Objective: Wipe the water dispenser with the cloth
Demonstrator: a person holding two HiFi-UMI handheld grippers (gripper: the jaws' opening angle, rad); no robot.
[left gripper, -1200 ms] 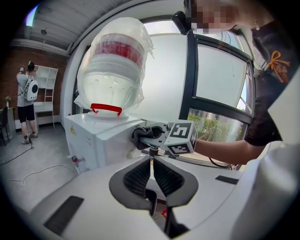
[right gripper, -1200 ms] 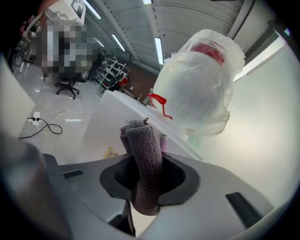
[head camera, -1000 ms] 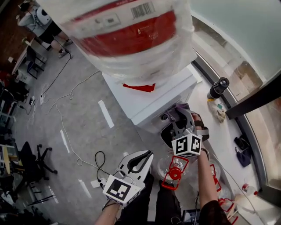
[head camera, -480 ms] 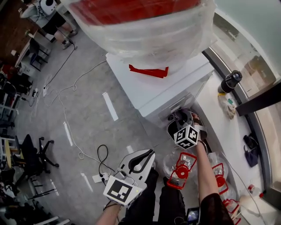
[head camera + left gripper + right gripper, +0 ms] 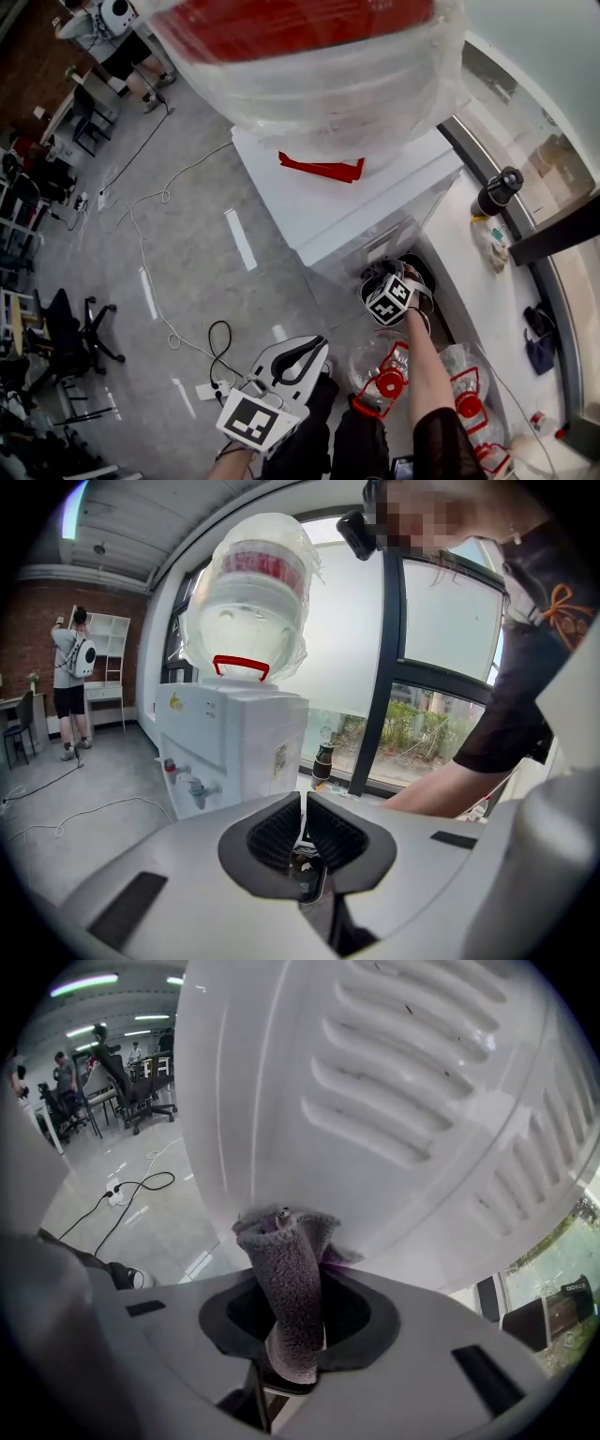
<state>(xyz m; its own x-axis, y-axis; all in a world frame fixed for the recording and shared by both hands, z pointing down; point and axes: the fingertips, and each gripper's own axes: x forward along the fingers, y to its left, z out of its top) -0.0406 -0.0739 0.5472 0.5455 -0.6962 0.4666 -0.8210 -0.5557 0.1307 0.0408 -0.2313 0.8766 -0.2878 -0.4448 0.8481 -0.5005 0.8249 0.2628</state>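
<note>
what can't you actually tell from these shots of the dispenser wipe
- Bottle label: in the head view it is blurred and cut off by the top edge.
- Whether the cloth touches the water dispenser: in the right gripper view the cloth's folded tip covers that spot.
- Cloth in the head view: hidden under the right gripper.
- Person in the background: too small in the left gripper view.

The water dispenser (image 5: 361, 206) stood upright on the floor, a white box with a large clear bottle (image 5: 309, 66), red-labelled and wrapped in plastic, upended on top. Its side panel carried slanted vent slots. The cloth (image 5: 286, 1279), a grey-purple nubby towel rolled into a strip, was pinched in my right gripper (image 5: 292, 1321), its top end up against that white panel.
</note>
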